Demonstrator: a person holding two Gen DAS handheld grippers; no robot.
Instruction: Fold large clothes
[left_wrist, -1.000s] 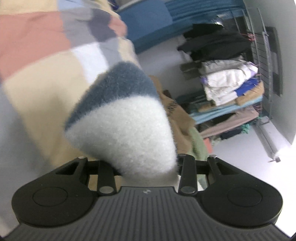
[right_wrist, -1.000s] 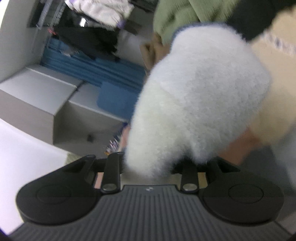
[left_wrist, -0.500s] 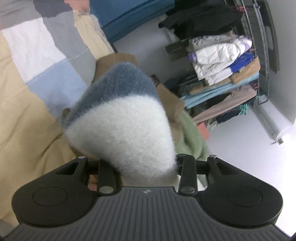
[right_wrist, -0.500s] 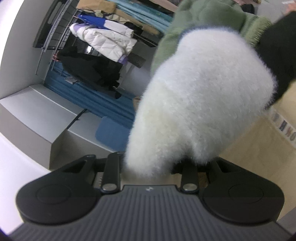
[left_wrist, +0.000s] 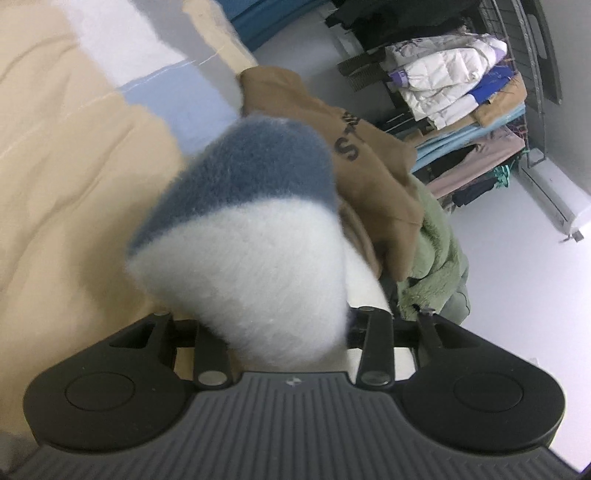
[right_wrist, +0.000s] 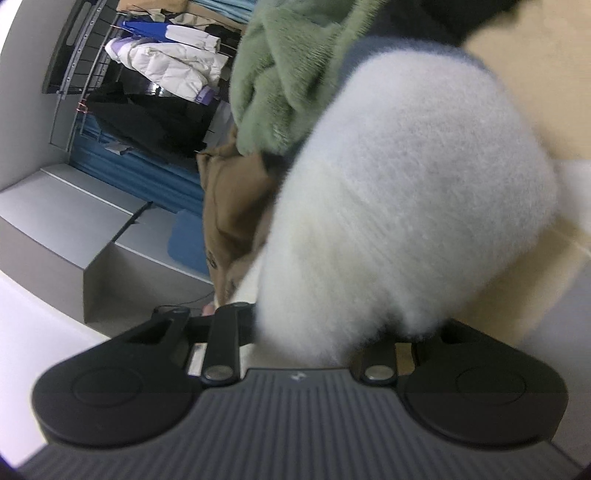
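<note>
Both grippers, left (left_wrist: 258, 325) and right (right_wrist: 332, 332), clamp the fluffy garment (left_wrist: 240, 266), spreading it over the bed (left_wrist: 55, 166) for folding.

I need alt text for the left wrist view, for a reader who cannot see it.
The left gripper holds a bunched fluffy white garment with a blue-grey band, filling the middle of the view. Beyond it lie a patchwork bedcover, a brown garment with dark lettering, a green fleece and a rack of folded clothes.
</note>
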